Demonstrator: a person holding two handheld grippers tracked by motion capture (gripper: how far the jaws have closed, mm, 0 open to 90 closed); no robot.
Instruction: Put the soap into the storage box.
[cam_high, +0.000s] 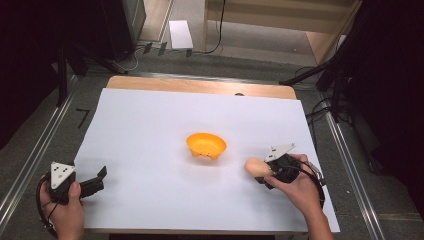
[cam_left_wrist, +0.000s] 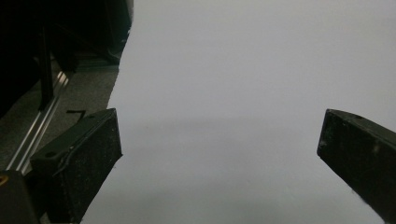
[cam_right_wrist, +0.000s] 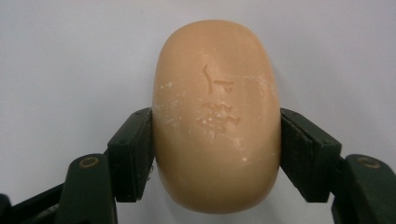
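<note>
A peach-coloured oval bar of soap (cam_right_wrist: 217, 116) with stamped characters sits between the two black jaws of my right gripper (cam_right_wrist: 217, 154), which press on both its sides. From above, the soap (cam_high: 254, 166) and the right gripper (cam_high: 267, 172) are at the right of the white sheet, just right of an orange bowl (cam_high: 206, 145) that stands upright near the middle. My left gripper (cam_high: 102, 175) rests at the front left corner, and its jaws (cam_left_wrist: 219, 144) stand wide apart over bare white paper.
The white sheet (cam_high: 150, 130) covers the wooden table (cam_high: 200, 86). Metal rails run along both sides of the table. Dark stands and cables lie on the floor at the back and right.
</note>
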